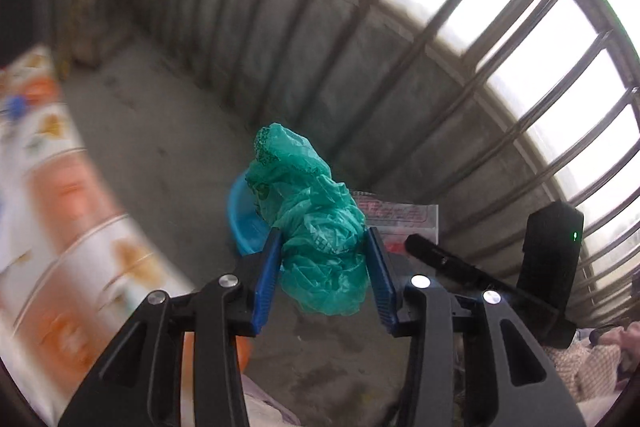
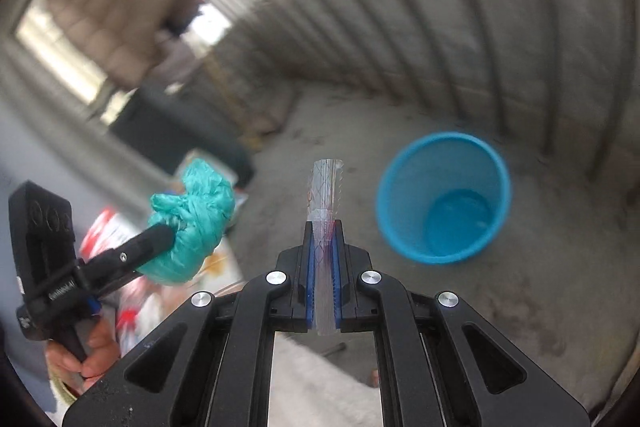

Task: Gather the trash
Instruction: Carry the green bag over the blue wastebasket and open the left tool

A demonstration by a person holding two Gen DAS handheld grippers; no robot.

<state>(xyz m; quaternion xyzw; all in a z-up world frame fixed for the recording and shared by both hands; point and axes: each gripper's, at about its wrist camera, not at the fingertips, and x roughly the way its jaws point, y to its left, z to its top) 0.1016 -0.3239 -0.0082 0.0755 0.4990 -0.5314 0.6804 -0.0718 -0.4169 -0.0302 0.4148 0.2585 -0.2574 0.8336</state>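
My left gripper (image 1: 323, 243) is shut on a crumpled green plastic bag (image 1: 308, 211), which bulges out above and below its blue pads. From the right wrist view the same green plastic bag (image 2: 192, 223) shows at the left, held in the air. My right gripper (image 2: 324, 239) is shut on a flat clear plastic wrapper (image 2: 326, 191) with red print, seen edge-on. That clear wrapper (image 1: 400, 217) also shows in the left wrist view, just right of the bag. A blue bin (image 2: 444, 199) stands open on the concrete floor, to the right of the right gripper; the blue bin (image 1: 244, 223) lies partly behind the green bag.
Metal railing bars (image 1: 400, 47) and a concrete wall close off the far side. A patterned orange and white cloth (image 1: 60, 219) blurs along the left. A person's hand (image 2: 92, 351) grips the left tool's handle. Bare concrete floor (image 2: 520, 307) surrounds the bin.
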